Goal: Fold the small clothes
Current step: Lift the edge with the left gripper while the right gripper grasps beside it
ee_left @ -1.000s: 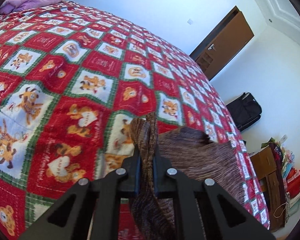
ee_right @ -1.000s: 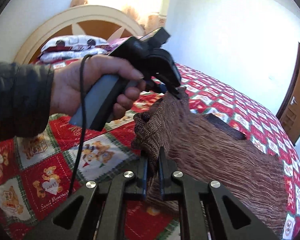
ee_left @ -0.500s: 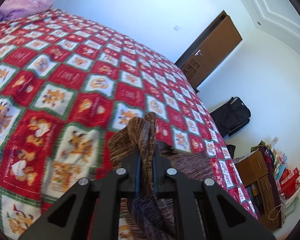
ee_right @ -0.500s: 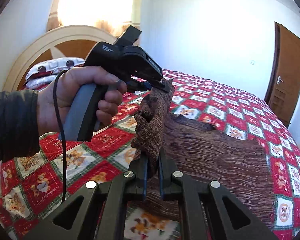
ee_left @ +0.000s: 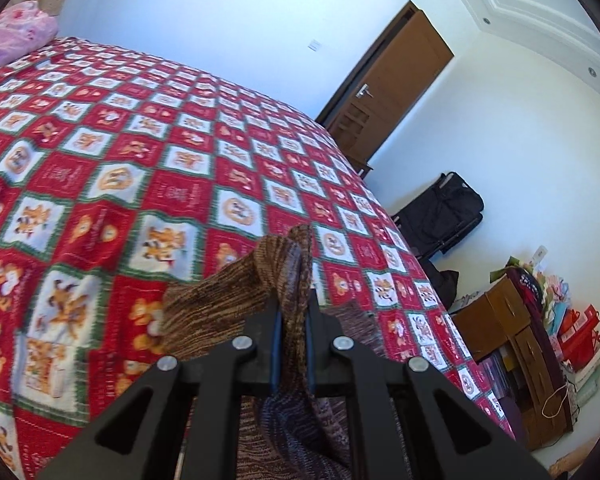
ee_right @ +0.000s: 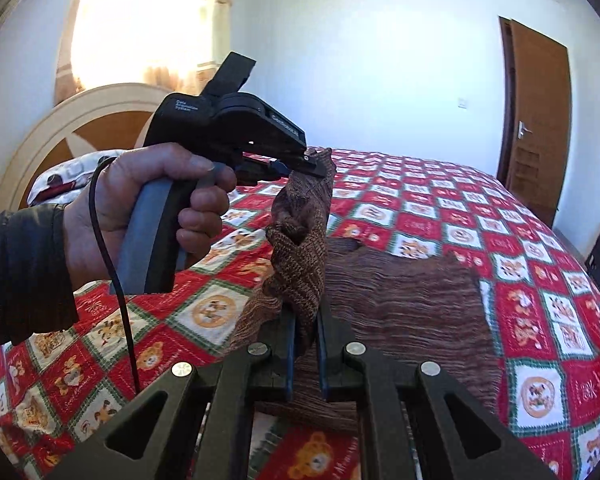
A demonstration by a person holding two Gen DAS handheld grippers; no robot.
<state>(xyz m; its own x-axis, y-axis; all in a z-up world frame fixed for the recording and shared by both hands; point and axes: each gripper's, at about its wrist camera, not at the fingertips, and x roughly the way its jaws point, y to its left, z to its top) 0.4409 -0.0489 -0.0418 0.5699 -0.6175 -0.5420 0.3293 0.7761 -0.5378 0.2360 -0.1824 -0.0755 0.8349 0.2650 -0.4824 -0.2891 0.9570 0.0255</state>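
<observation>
Brown ribbed knit garment point(ee_right: 400, 312) lifted off red teddy-bear quilt point(ee_right: 520, 240), person's hand point(ee_right: 140, 208) squeezing left gripper point(ee_right: 312, 166) clamped on 1 bunched edge, right gripper point(ee_right: 304, 332) pinching another fold tight, remaining fabric draped on the quilt, wooden door point(ee_right: 540, 120) behind.

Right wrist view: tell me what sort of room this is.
Most likely a home bedroom: a bed under a red teddy-bear quilt, an arched headboard with pillows, and a wooden door.
</observation>
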